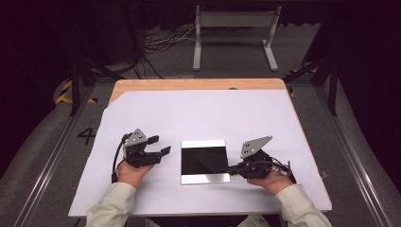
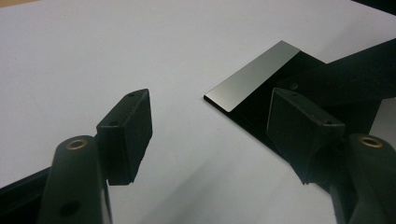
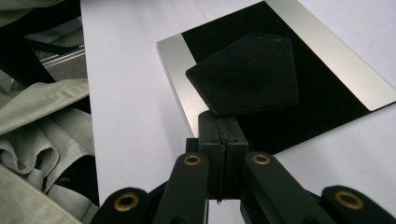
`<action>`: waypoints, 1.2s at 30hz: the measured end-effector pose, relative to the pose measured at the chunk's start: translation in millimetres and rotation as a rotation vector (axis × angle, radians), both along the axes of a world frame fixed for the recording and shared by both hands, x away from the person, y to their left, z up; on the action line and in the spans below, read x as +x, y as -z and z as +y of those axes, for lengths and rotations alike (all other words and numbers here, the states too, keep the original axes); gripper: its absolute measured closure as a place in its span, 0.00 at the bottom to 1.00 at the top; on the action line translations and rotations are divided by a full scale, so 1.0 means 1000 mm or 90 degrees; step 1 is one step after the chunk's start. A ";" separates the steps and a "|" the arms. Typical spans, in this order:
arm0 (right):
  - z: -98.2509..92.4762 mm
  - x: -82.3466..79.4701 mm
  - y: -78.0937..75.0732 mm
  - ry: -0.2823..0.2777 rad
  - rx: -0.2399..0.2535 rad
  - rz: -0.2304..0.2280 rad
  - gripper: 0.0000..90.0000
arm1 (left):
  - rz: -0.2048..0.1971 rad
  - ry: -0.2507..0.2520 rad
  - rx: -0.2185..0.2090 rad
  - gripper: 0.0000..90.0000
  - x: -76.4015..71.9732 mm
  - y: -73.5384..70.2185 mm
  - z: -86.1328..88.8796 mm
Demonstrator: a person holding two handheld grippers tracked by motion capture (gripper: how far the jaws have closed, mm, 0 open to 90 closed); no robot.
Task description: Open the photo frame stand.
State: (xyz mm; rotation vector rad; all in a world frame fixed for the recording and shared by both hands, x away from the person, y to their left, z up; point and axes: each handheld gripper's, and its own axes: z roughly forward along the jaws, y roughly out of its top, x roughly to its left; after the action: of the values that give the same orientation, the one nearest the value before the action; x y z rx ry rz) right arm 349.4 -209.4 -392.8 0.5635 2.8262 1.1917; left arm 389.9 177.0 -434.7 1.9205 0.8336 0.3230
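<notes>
A square black plate (image 1: 204,143) with silver strips on its near and far edges lies flat on the white sheet, at the middle front. My right gripper (image 1: 230,168) comes in from the plate's right and is shut on a corner of a thin black five-sided sheet (image 3: 247,74). The sheet hangs low over the plate (image 3: 327,51), beyond the closed right gripper (image 3: 219,123). My left gripper (image 1: 159,145) stands open just left of the plate, holding nothing. Past the spread jaws of the left gripper (image 2: 212,116), I see the plate's silver strip (image 2: 252,77) and the dark sheet (image 2: 359,74).
The white sheet (image 1: 198,113) covers most of a wooden table (image 1: 189,84). A grey metal stand (image 1: 234,35) and cables (image 1: 161,42) are on the floor beyond the table. A pale sleeve (image 3: 42,121) lies close to my right gripper.
</notes>
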 end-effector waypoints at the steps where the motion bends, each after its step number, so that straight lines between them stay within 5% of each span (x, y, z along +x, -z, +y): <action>1: 0.000 0.000 -0.001 0.002 0.003 -0.002 0.99 | -0.001 0.003 0.000 0.35 0.000 0.000 0.000; 19: 0.009 0.001 -0.009 0.014 0.033 -0.037 0.99 | 0.013 -0.011 0.007 0.36 -0.005 0.002 0.006; 27: 0.007 0.000 -0.007 0.006 0.015 -0.031 0.99 | 0.012 -0.007 0.006 0.36 -0.003 0.002 0.004; 36: -0.012 0.002 -0.014 0.053 0.018 -0.042 0.98 | 0.013 -0.005 0.006 0.36 -0.002 0.002 0.001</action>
State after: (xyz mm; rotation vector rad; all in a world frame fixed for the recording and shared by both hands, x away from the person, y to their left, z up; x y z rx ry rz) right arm 351.7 -221.5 -378.8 0.6247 2.7073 1.2142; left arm 388.3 178.3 -436.7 1.9335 0.8544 0.3121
